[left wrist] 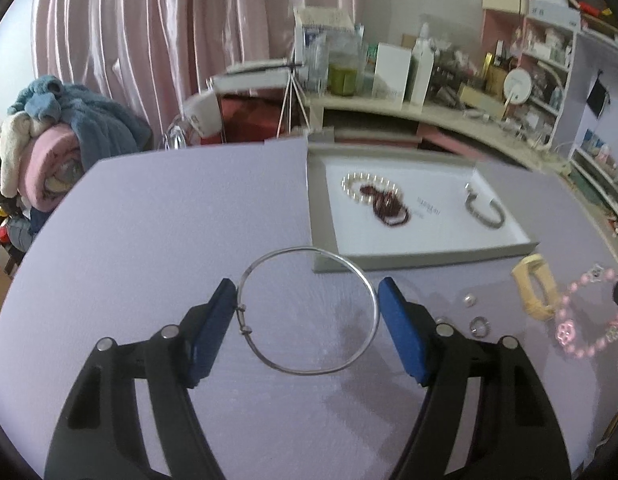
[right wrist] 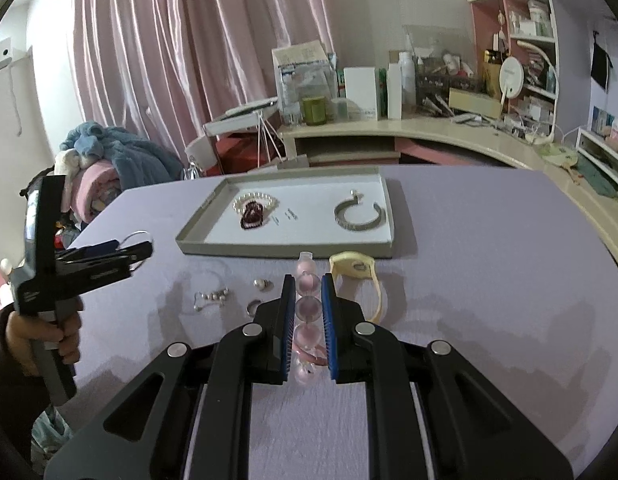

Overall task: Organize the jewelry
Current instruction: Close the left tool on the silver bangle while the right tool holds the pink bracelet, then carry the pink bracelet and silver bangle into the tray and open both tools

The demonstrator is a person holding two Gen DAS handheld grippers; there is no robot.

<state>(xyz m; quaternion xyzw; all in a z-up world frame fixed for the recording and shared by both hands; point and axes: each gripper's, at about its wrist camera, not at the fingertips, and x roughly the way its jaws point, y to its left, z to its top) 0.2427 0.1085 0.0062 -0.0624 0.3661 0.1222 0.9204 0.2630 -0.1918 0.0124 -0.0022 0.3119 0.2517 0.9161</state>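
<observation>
My left gripper [left wrist: 307, 312] clamped the thin silver bangle [left wrist: 309, 312] across its width; stiff and light, it seemed likely to slip. My right gripper [right wrist: 308, 304] pinched the pink bead bracelet [right wrist: 307, 312], its limp strand trailing below.

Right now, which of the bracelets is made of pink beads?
The pink bead bracelet clamped in the right hand-held gripper. The left one holds a plain silver bangle; the yellow bracelet has no beads.

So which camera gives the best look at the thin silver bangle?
The left wrist view: the silver bangle fills the centre, its whole hoop spanning the left gripper pads. The right wrist view shows only a sliver of it behind that gripper.
</observation>
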